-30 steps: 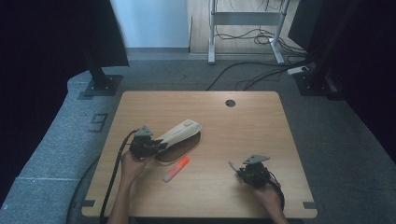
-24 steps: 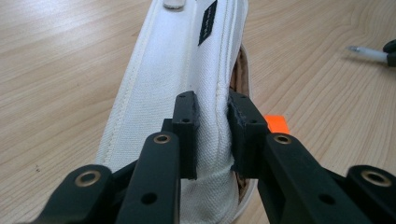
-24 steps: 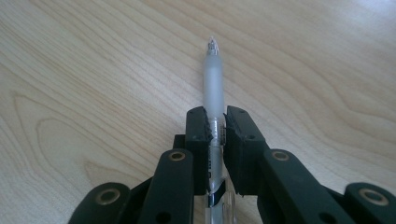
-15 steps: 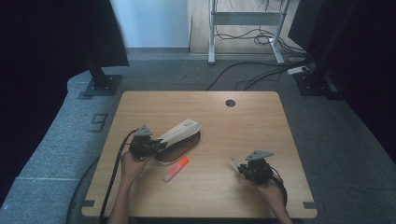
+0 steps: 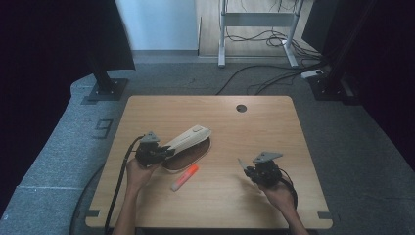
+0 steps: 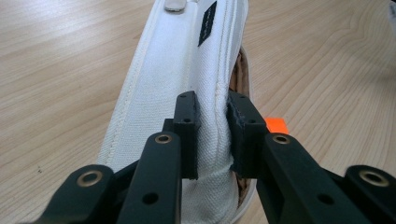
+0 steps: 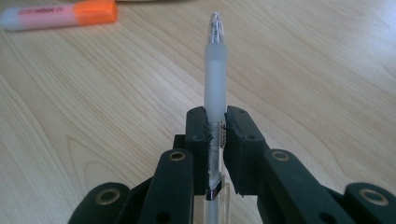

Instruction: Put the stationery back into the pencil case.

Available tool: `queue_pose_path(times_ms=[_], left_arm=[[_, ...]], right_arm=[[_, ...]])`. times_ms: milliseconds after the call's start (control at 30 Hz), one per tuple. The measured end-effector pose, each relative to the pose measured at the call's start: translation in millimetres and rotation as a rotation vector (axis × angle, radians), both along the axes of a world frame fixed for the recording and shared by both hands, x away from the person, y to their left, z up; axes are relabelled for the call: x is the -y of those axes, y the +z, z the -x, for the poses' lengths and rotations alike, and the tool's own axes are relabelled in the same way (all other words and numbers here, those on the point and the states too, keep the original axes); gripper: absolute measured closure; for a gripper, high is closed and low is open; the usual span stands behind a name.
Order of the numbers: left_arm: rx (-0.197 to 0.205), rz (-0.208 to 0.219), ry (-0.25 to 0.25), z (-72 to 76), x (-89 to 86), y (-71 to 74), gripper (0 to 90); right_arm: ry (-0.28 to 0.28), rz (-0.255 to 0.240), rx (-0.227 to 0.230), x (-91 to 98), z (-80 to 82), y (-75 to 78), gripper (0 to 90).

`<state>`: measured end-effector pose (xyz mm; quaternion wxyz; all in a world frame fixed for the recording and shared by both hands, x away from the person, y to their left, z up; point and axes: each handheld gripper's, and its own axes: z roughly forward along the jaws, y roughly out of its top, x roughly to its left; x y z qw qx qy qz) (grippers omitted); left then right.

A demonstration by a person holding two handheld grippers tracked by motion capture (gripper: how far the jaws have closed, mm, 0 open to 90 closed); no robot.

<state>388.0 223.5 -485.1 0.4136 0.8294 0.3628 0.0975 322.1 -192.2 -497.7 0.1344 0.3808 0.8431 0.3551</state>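
On the wooden table [image 5: 293, 122] the white pencil case [image 5: 188, 138] lies slanted left of centre, its long axis running up and to the right, its open side facing the near edge; the left gripper [image 5: 164, 151] is clamped on its lower-left end. The right gripper [image 5: 246, 169], well apart to the right, is closed on a clear pen [image 7: 215, 70] whose tip points along the jaws. An orange highlighter [image 5: 185, 177] lies between them, just beside the case and nearer the left hand.
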Motion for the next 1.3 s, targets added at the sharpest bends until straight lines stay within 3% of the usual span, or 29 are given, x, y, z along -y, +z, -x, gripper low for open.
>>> queue_pose_path(times_ms=[733,1300], left_arm=[[-0.001,0.008,0.006,-0.1,-0.7,0.7,75.5],[0.008,0.031,0.016,0.3,-3.5,3.7,75.9]], right_arm=[[0.055,0.000,0.039,-23.2,-16.1,25.4,78.3],[0.157,0.020,0.024,-73.2,-45.1,29.0,78.3]])
